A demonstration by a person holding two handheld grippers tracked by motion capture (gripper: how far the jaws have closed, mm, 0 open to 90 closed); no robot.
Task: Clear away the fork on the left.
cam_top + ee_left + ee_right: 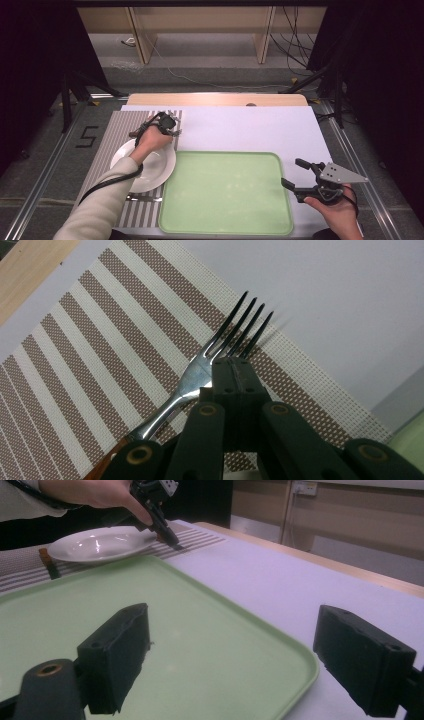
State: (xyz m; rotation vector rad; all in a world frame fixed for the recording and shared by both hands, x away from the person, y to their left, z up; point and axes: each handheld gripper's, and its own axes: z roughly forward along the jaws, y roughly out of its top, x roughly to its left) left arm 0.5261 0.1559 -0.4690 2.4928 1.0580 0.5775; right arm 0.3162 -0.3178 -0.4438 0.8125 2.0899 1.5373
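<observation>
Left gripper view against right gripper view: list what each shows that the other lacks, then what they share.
Left gripper view alone: the left claw shut on a fork, whose tines reach past the jaws above the mat, with a brownish handle end at the bottom edge.

Right gripper view alone: the right claw, jaws wide open with nothing between them, over the green tray; a white plate; the hand that carries the left claw.

Both: the striped placemat and the white table cover.
</observation>
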